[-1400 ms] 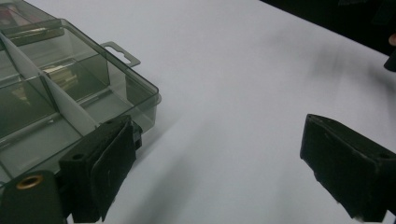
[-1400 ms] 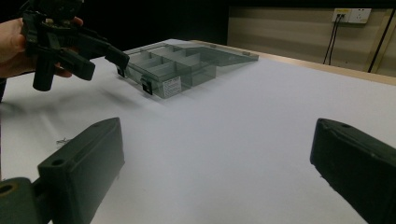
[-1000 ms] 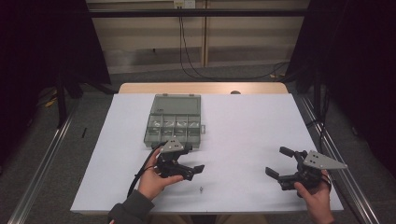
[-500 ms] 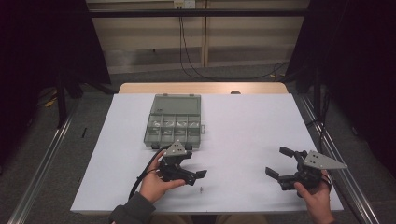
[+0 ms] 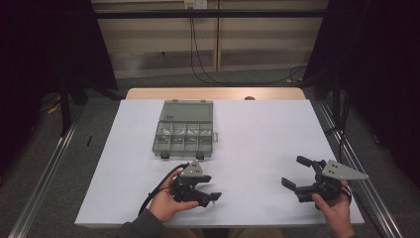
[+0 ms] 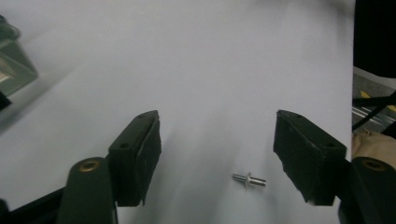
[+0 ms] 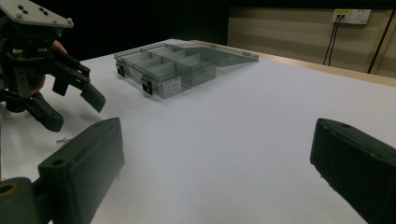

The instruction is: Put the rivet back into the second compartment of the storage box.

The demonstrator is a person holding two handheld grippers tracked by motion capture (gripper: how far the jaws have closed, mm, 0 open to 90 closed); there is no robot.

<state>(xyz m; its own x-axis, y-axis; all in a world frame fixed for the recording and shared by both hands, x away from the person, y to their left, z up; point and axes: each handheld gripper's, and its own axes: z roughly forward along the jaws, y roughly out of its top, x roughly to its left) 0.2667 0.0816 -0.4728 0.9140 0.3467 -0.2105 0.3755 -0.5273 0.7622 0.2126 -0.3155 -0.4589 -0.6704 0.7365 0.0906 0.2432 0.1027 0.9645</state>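
Observation:
A small silver screw (image 6: 249, 179) lies on the white table (image 5: 257, 134), between the jaws of my left gripper (image 6: 217, 140) but nearer the right-hand pad; neither pad touches it. These jaws have just been closing and still stand apart. In the high view the left gripper (image 5: 214, 189) is low over the table near its front edge, pointing right. My right gripper (image 5: 292, 171) is held at the front right, wide open with nothing between its fingers. From the right gripper view I see the left gripper (image 7: 77, 112) above the screw (image 7: 63, 140).
A grey-green compartment box (image 5: 185, 129) sits in the left middle of the table with its clear lid laid open toward the far side. It also appears in the right gripper view as the box (image 7: 173, 70). Black curtains and metal rails flank the table.
The left gripper has shifted a little right and toward the front edge, sinking slightly, and its jaws have narrowed. The right gripper has stayed where it was.

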